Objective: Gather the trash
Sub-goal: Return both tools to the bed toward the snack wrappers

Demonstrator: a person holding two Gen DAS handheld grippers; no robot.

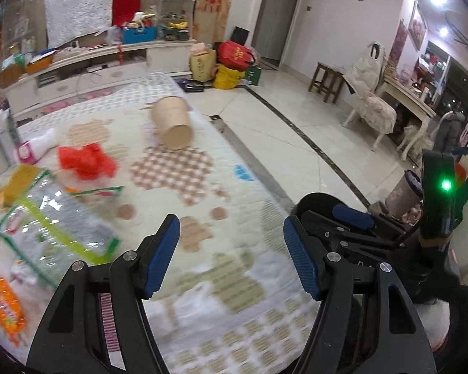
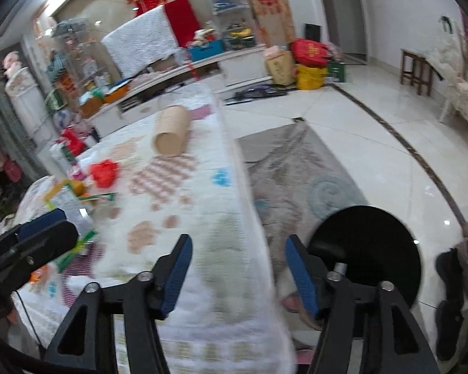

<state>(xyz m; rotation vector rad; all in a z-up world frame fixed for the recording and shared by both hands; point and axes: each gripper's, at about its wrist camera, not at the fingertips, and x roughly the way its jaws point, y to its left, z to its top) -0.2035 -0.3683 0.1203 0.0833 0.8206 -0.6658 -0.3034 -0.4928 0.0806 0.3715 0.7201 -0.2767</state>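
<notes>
A: How are the two grippers held?

B: Both are held above the quilt (image 1: 234,268), a little apart from the trash. The left gripper (image 1: 231,258) is seen with its jaws spread wide and nothing between them; the right gripper (image 2: 237,274) likewise, jaws wide and empty, poised over the quilt's edge, beside the rug (image 2: 296,168) at lower centre. An approach is judged to be under way, with nothing yet gripped.

A: Where is the trash?

B: It is scattered at the left of the left wrist view: a crumpled red wrapper (image 1: 85,160), a large clear bag (image 1: 53,221) with green edging, and an orange packet (image 1: 4,308) at the lower left. A tub (image 1: 171,123) lies on its side at upper centre, its closed base turned toward the camera; it is presumably meant as the bin, though that cannot be confirmed.

A: Why would the jaws be so wide?

B: Flat, flimsy wrappers are probably expected, so a generous opening is kept.

A: Can any writing be read?

B: None legibly. Print on the packets and the red wall hangings is blurred.
</notes>
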